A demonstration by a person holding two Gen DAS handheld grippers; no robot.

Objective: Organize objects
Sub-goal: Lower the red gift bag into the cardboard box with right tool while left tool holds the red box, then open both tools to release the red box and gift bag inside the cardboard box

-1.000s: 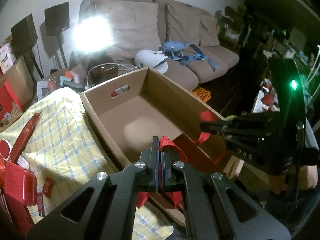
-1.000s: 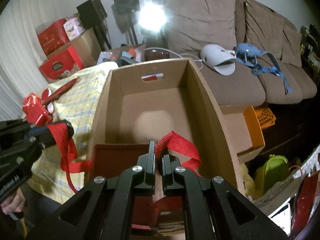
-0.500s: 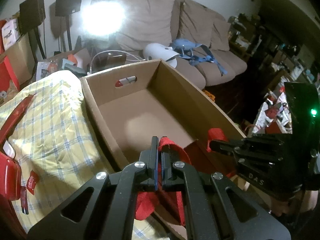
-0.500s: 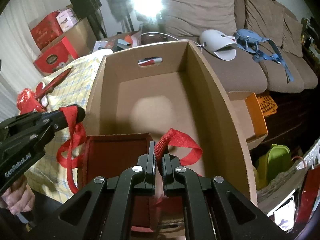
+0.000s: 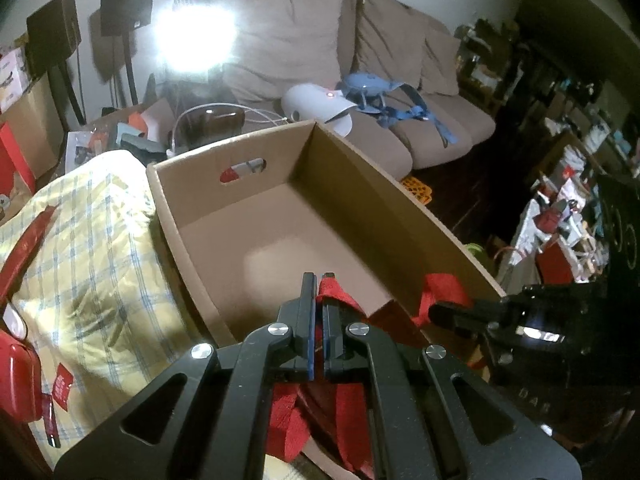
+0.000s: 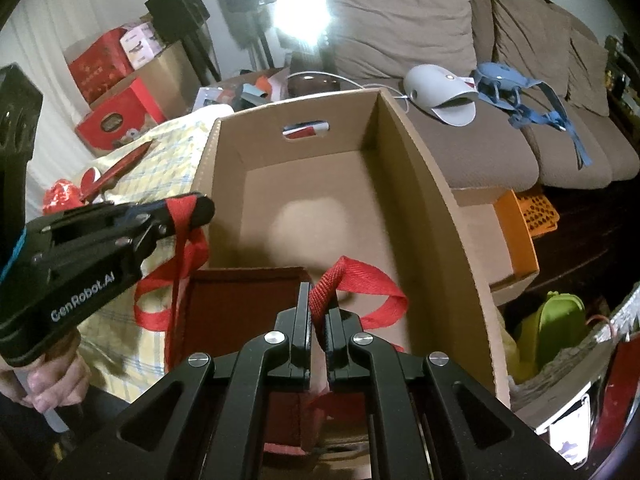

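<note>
Grippers left (image 5: 319, 280) and right (image 6: 319, 292) each pinch one red strap handle (image 6: 352, 280) of a dark red bag (image 6: 244, 292) at the cardboard box's (image 6: 424, 200) near end.

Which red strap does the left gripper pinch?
The left gripper pinches the red strap hanging outside the box's left wall; the other strap loops over the box's inside.

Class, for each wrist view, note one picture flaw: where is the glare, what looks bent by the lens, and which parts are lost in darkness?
Left wrist view: a lamp blows out to white glare beside the sofa; the cardboard box walls bow outward; the right side sinks into darkness. Right wrist view: the same glare sits top centre; the box rim curves; the corners vignette black.
</note>
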